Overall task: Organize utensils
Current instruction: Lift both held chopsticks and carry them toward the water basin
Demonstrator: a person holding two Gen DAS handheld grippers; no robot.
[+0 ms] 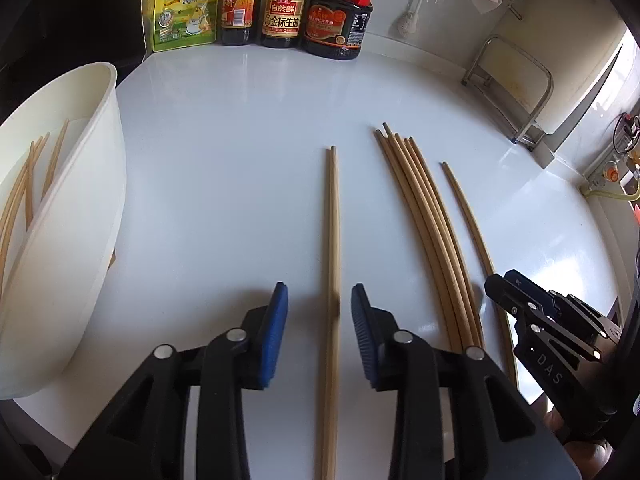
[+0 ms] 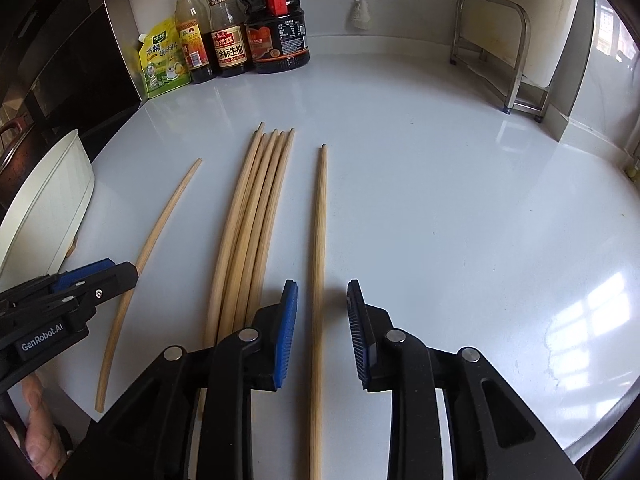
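Wooden chopsticks lie lengthwise on the white counter. My left gripper [image 1: 319, 304] is open, its jaws either side of a chopstick pair [image 1: 333, 240]. Right of that lies a bundle of several chopsticks [image 1: 424, 220], then a single chopstick [image 1: 468, 220]. My right gripper [image 2: 322, 308] is open around that single chopstick [image 2: 319, 260]; the bundle [image 2: 252, 224] is to its left and the left-hand chopstick [image 2: 148, 252] beyond. The left gripper also shows at the left edge of the right wrist view [image 2: 116, 274]. A white tub [image 1: 76, 216] at far left holds several chopsticks [image 1: 24, 184].
Sauce bottles [image 1: 280, 4] and a yellow seasoning pouch [image 1: 186, 8] stand along the back wall. A metal rack [image 1: 516, 92] stands at the back right. The right gripper shows at the right of the left wrist view [image 1: 504, 286]. A dark appliance is at the far left [image 2: 52, 64].
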